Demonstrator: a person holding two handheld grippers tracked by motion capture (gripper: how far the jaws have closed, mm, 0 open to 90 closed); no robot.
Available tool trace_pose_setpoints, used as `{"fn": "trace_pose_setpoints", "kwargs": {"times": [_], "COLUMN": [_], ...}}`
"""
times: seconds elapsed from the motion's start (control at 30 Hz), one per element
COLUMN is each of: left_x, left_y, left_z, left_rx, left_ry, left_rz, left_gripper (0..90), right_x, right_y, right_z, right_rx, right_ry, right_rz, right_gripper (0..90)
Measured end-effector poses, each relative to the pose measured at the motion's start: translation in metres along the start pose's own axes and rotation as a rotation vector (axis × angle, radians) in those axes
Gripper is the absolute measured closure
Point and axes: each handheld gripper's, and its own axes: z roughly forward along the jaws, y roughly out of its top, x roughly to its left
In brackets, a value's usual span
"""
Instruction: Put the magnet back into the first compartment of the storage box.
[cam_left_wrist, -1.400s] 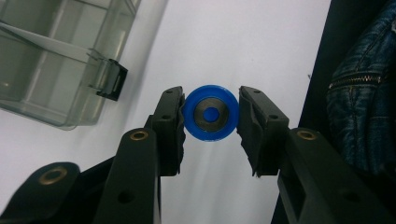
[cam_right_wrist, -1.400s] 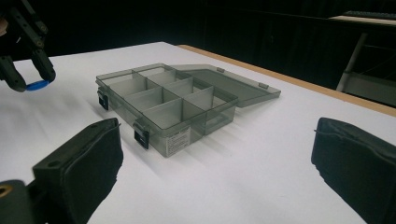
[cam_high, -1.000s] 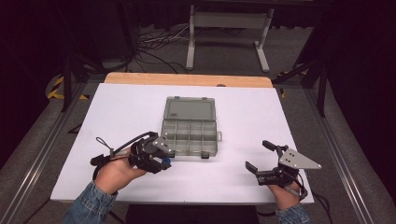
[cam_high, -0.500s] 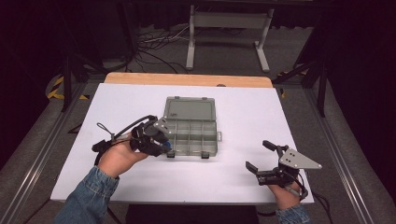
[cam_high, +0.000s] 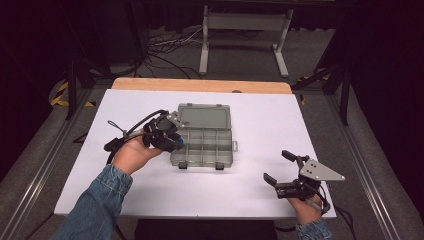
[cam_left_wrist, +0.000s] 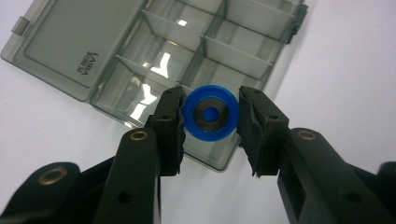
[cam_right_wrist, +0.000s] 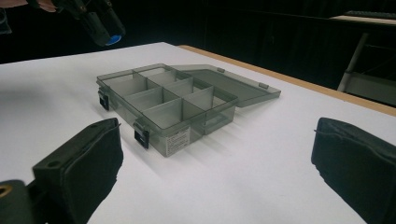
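Dropping the blue ring into a near-corner cell

Holding a blue ring (cam_left_wrist: 209, 113) with a dark metal centre, pinched by its rim between the jaws of the left gripper (cam_left_wrist: 209, 121), above the near-left corner of the open compartment box (cam_high: 205, 142) on the white table (cam_high: 260, 120); seems headed for one of the empty cells. Best done by centring over a single cell, clear of the dividers (cam_left_wrist: 224, 49); lowering close before spreading the jaws, lest the ring bounce or roll out; keeping off the near wall, since a nudge could slide the light box. Resting well apart near the table's front edge, right gripper (cam_high: 286, 167), jaws spread wide, pinching nothing; free to steady the box if needed.
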Motion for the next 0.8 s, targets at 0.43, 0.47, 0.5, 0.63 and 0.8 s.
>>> {"fn": "trace_pose_setpoints", "kwargs": {"times": [0.43,0.47,0.5,0.63,0.8], "left_x": [0.027,0.029,0.031,0.038,0.047], "left_y": [0.004,0.004,0.004,0.004,0.004], "left_z": [0.017,0.018,0.019,0.024,0.03], "left_rx": [0.001,0.001,0.001,0.002,-0.005], "left_ry": [0.013,0.016,0.016,0.02,0.013], "left_rz": [-0.068,-0.069,-0.076,-0.097,-0.124], "left_gripper": [62.2,62.2,62.2,62.2,62.2], "right_x": [-0.001,-0.001,-0.001,-0.001,-0.001], "right_y": [0.0,0.0,0.0,0.0,0.0], "right_z": [-0.001,-0.001,-0.001,-0.001,0.0], "right_rx": [0.0,0.0,0.001,0.001,0.003], "right_ry": [0.0,0.001,0.0,0.0,0.002], "right_rz": [-0.003,-0.004,-0.004,0.0,-0.004], "right_gripper": [2.4,2.5,2.5,2.5,2.4]}}
